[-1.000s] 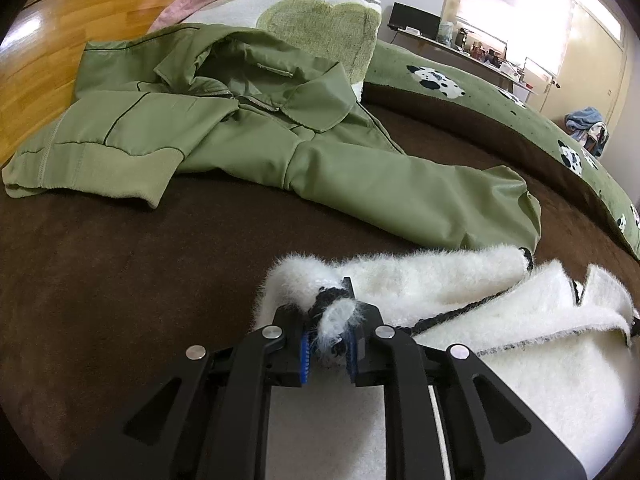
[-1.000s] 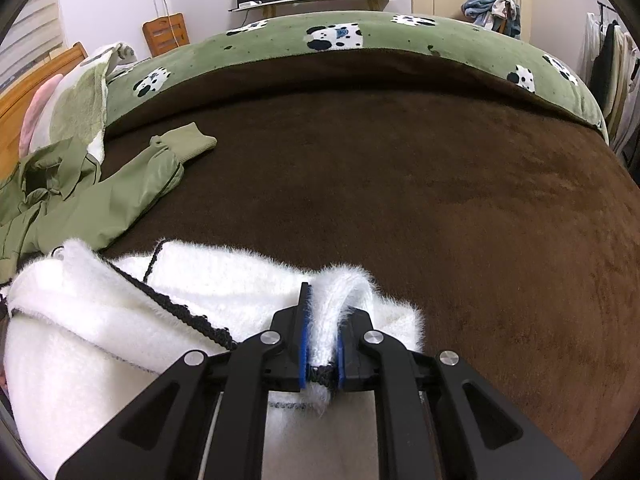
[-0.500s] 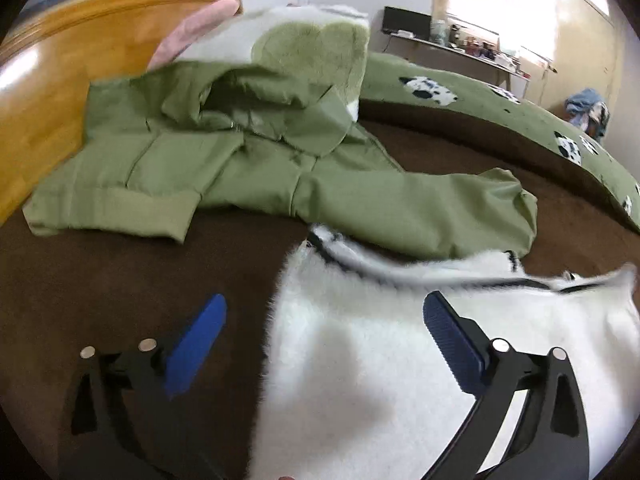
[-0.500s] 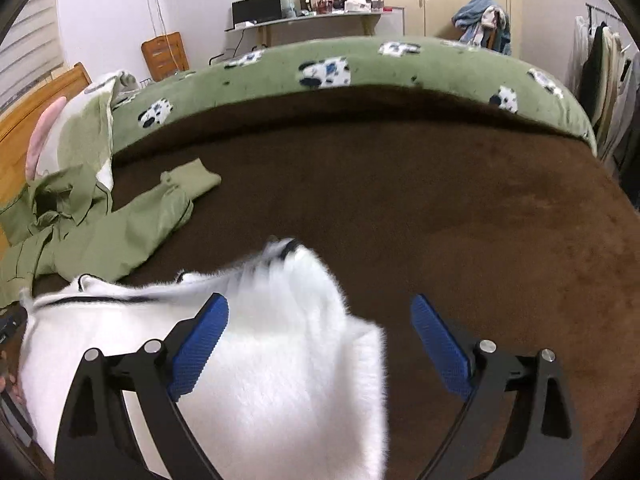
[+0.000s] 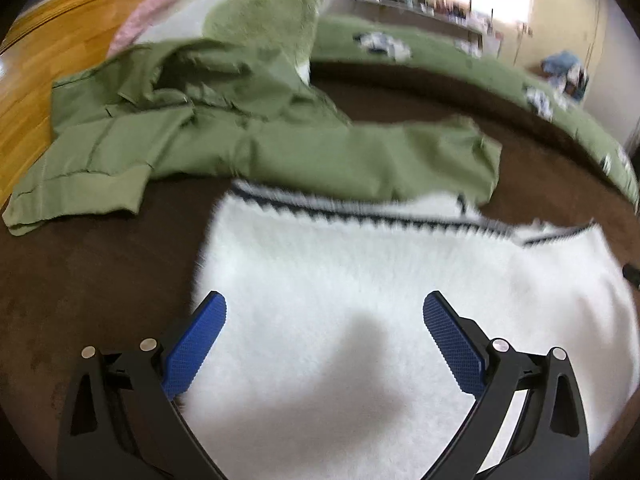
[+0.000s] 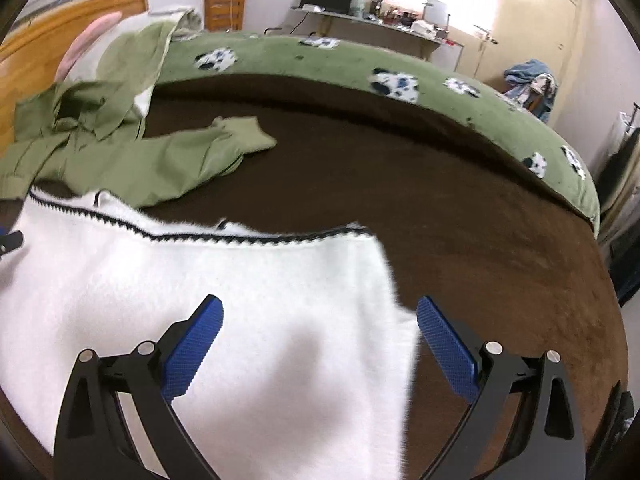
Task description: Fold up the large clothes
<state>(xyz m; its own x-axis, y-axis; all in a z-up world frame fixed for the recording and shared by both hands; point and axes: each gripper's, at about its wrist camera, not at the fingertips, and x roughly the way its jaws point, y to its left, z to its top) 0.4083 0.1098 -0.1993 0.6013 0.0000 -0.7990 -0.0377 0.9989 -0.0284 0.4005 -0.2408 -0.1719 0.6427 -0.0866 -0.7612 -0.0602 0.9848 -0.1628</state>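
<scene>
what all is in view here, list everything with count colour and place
fluffy garment: 1, white with a dark zigzag trim, laid flat on the bed nearest both cameras
jacket: 1, olive green, spread beyond the white one, one sleeve reaching toward its far edge
bed cover: 1, dark brown, under both garments
quilt: 1, green with white and dark patches, along the far edge of the bed
headboard: 1, orange wood, far left
desk: 1, cluttered, against the back wall
left gripper: 1, black with blue pads, open over the white garment
right gripper: 1, black with blue pads, open over its right edge
</scene>
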